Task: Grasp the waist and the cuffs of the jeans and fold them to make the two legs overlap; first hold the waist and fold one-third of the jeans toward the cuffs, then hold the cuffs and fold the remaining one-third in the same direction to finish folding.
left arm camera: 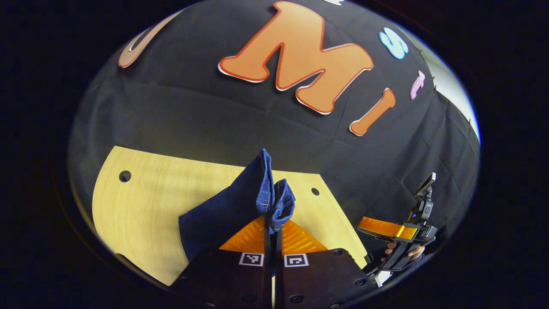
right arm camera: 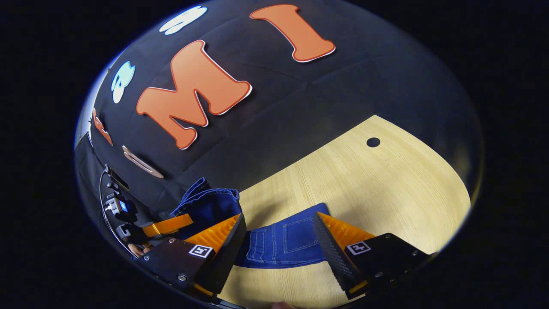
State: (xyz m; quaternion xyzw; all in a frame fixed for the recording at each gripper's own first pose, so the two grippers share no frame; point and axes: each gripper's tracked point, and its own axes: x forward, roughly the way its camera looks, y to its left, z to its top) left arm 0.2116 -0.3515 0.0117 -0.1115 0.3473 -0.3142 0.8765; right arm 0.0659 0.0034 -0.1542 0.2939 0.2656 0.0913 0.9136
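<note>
At the bottom centre of the left gripper view, the left gripper (left arm camera: 272, 234) is clenched on a bunched end of the jeans (left arm camera: 240, 201), lifting dark denim off the wooden table (left arm camera: 146, 206). The right gripper (right arm camera: 279, 240) hangs released low in its view above the flat pocketed part on the table. I judge the leg-overlap fold is underway; next, the right gripper must close on that end.

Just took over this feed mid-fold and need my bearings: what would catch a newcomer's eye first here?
First, the jeans: in the left gripper view a bunched fold of denim rises in a peak over the wooden table, pinched in the left gripper. In the right gripper view the right gripper hangs open above the part lying flat, a back pocket showing between its fingers.
</note>
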